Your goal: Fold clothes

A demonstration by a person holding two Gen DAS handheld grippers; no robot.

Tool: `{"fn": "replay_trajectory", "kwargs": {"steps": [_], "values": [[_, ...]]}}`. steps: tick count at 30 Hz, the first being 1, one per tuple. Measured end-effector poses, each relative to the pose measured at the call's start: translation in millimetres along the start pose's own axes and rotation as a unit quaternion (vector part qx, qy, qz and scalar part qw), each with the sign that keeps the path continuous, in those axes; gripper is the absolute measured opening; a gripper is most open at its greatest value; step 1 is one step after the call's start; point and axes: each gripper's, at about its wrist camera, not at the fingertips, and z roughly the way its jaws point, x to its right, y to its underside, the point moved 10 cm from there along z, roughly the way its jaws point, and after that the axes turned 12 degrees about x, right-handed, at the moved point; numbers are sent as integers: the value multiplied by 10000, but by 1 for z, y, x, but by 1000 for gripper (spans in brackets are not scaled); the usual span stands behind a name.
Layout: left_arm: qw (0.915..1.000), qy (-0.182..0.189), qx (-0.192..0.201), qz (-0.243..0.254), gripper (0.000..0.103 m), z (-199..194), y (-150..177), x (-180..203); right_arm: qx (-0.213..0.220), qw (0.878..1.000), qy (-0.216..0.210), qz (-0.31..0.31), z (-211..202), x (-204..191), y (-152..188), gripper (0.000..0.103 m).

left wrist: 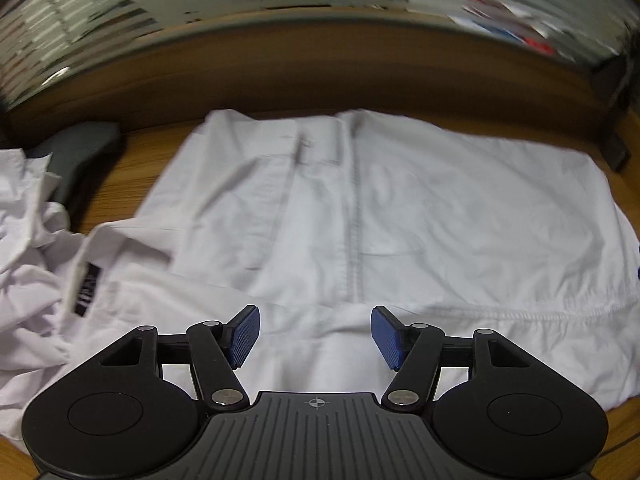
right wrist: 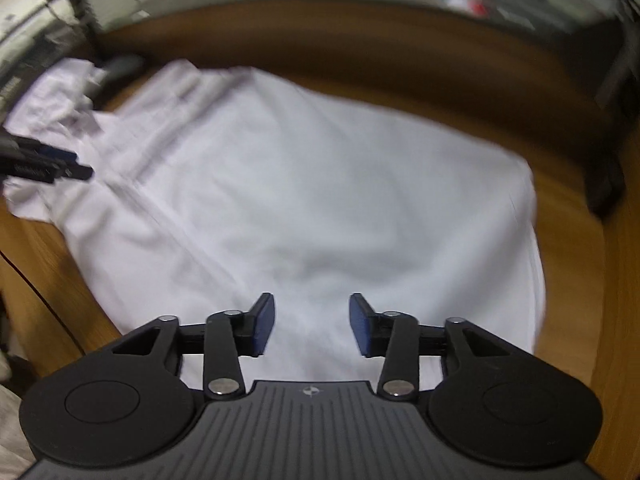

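**A:** Shirt [left wrist: 360,208] is white, spread flat on the wooden table [left wrist: 132,168], lying ahead of and under both sets of jaws. Off to the left there's a crumpled white garment [left wrist: 28,220], collar label [left wrist: 86,290] next.

**B:** Yep. Left gripper [left wrist: 315,336] is spread wide, nothing pinched. Right gripper [right wrist: 312,326] same deal, gaping over plain cloth.

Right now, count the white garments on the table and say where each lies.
2. A white shirt lies spread flat across the middle of the wooden table. A crumpled white garment is bunched at its left, by the collar. More could be hidden outside both views.
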Motion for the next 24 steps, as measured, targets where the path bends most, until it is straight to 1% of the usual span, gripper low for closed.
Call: {"fn": "replay_trajectory", "kwargs": {"steps": [2, 3, 4, 8, 9, 13, 18, 20, 24], "values": [[10000, -48, 58, -65, 70, -8, -8, -11, 113, 9995, -262, -138, 7, -10, -30, 54], [9999, -61, 85, -85, 74, -10, -11, -16, 174, 9989, -383, -226, 11, -16, -46, 60], [9999, -42, 105, -70, 75, -8, -13, -16, 236, 9979, -513, -325, 17, -21, -62, 64], [9998, 32, 184, -7, 75, -1, -20, -19, 363, 9929, -927, -656, 48, -43, -123, 67], [9998, 50, 204, 8, 75, 1, -22, -20, 383, 9915, -1004, -735, 58, -48, -137, 68], [9993, 161, 276, 168, 75, 11, -30, -20, 350, 9855, -1255, -1092, 105, -70, -184, 73], [9981, 306, 342, 412, 75, 34, -39, -17, 117, 9765, -1576, -1464, 180, -100, -216, 76], [9979, 419, 297, 393, 75, 45, -38, -15, -43, 9720, -1670, -1652, 208, -110, -219, 77], [9977, 524, 221, 381, 75, 64, -35, -14, -377, 9631, -1708, -2045, 261, -122, -226, 78]]}}
